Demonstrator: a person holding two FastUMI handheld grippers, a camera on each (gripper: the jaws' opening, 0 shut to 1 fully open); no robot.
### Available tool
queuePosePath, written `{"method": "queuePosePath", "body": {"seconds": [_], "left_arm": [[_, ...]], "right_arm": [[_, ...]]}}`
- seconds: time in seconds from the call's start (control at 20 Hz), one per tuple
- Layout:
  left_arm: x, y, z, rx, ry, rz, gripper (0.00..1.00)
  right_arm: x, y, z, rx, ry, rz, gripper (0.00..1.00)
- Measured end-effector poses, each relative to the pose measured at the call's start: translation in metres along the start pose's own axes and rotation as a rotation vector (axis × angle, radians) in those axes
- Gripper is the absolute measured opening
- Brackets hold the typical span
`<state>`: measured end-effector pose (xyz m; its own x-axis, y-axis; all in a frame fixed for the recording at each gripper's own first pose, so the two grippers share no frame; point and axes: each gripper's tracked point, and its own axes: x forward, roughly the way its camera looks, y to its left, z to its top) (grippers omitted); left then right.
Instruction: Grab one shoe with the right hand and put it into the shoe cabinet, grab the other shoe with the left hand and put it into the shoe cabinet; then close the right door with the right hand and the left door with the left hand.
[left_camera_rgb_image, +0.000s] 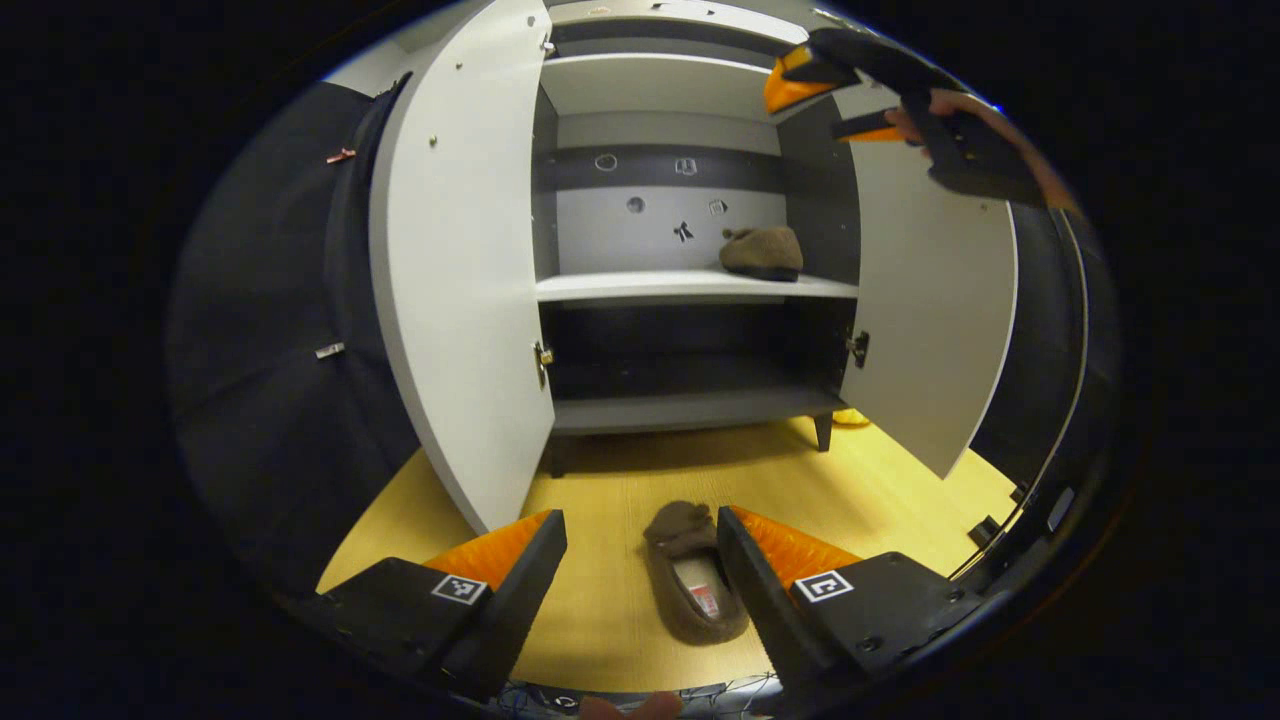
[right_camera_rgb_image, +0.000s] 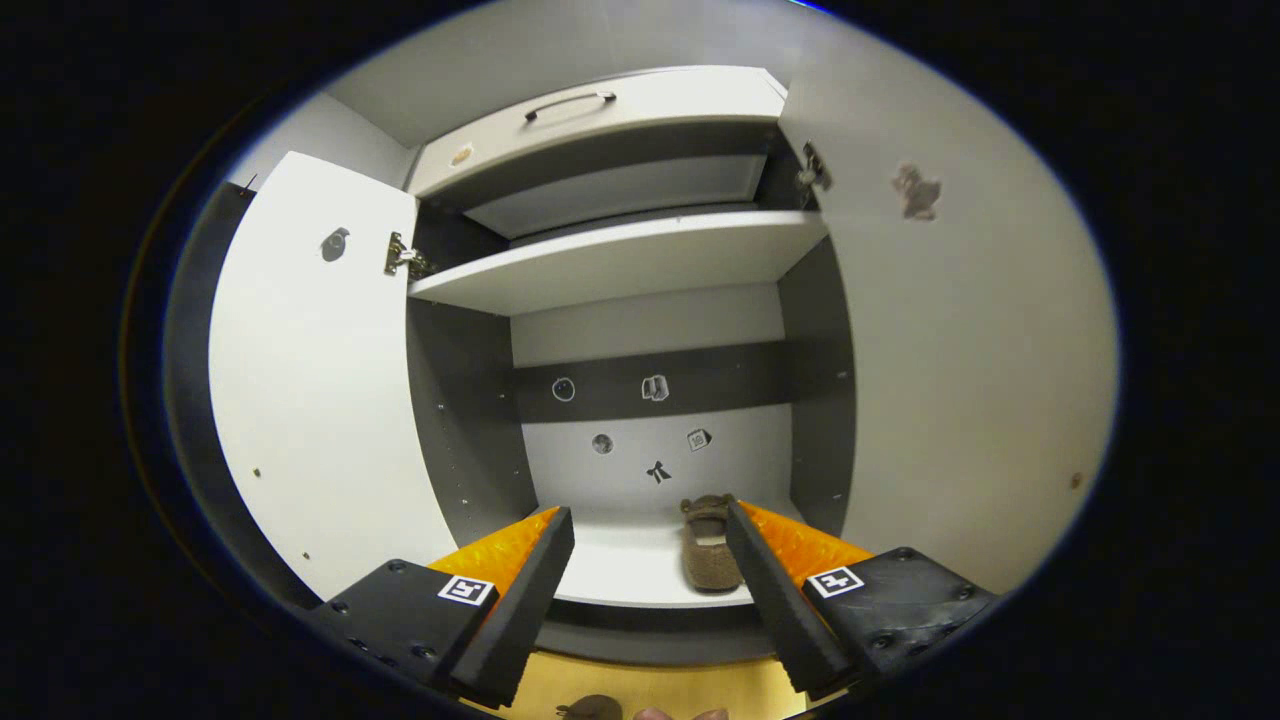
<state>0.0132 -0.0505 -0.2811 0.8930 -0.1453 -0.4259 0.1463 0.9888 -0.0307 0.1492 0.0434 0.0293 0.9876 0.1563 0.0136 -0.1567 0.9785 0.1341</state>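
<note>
A brown slipper lies on the middle shelf of the open white shoe cabinet, towards its right side. The second brown slipper rests on the yellow floor in front of the cabinet, toe pointing at it. My left gripper hovers open over this slipper, which sits close to the right finger without being pressed. My right gripper is open and holds nothing, facing the shelf with the slipper just ahead of it. In the left gripper view the right gripper hangs high by the right door.
Both cabinet doors stand wide open: the left door and the right door. A dark lower shelf sits under the middle one. Above is a drawer with a handle. Yellow floor spreads in front.
</note>
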Motion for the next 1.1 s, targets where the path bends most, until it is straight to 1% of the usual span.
{"method": "queuePosePath", "body": {"seconds": [0.1,0.3,0.4,0.45,0.6,0.8,0.9,1.0,1.05,1.1], "left_arm": [[0.024,-0.003,-0.026,-0.003,0.042,-0.019,0.96],[0.069,-0.005,-0.074,-0.036,0.139,-0.040,0.94],[0.089,-0.004,-0.097,-0.019,0.192,-0.046,0.89],[0.099,-0.004,-0.105,-0.015,0.207,-0.047,0.84],[0.125,-0.011,-0.111,-0.022,0.209,-0.060,0.76],[0.164,-0.006,-0.112,-0.017,0.212,-0.012,0.72],[0.179,-0.007,-0.116,-0.006,0.217,-0.015,0.63],[0.189,-0.012,-0.112,-0.008,0.193,-0.033,0.52],[0.191,-0.010,-0.111,-0.003,0.189,-0.029,0.42],[0.192,-0.006,-0.110,0.010,0.195,-0.013,0.39]], "right_arm": [[-0.029,-0.009,0.011,-0.005,-0.024,-0.024,0.98],[-0.076,-0.031,0.017,-0.013,-0.036,-0.053,0.98],[-0.090,-0.041,0.015,-0.015,-0.033,-0.065,0.98],[-0.096,-0.045,0.010,-0.022,-0.022,-0.070,0.98],[-0.110,-0.055,-0.002,-0.039,0.023,-0.080,0.98],[-0.122,-0.067,-0.003,-0.056,0.040,-0.099,0.98],[-0.126,-0.072,-0.002,-0.060,0.043,-0.107,0.98],[-0.128,-0.076,-0.003,-0.075,0.048,-0.115,0.98],[-0.129,-0.077,-0.003,-0.082,0.052,-0.116,0.98],[-0.131,-0.078,-0.003,-0.084,0.052,-0.119,0.98]]}}
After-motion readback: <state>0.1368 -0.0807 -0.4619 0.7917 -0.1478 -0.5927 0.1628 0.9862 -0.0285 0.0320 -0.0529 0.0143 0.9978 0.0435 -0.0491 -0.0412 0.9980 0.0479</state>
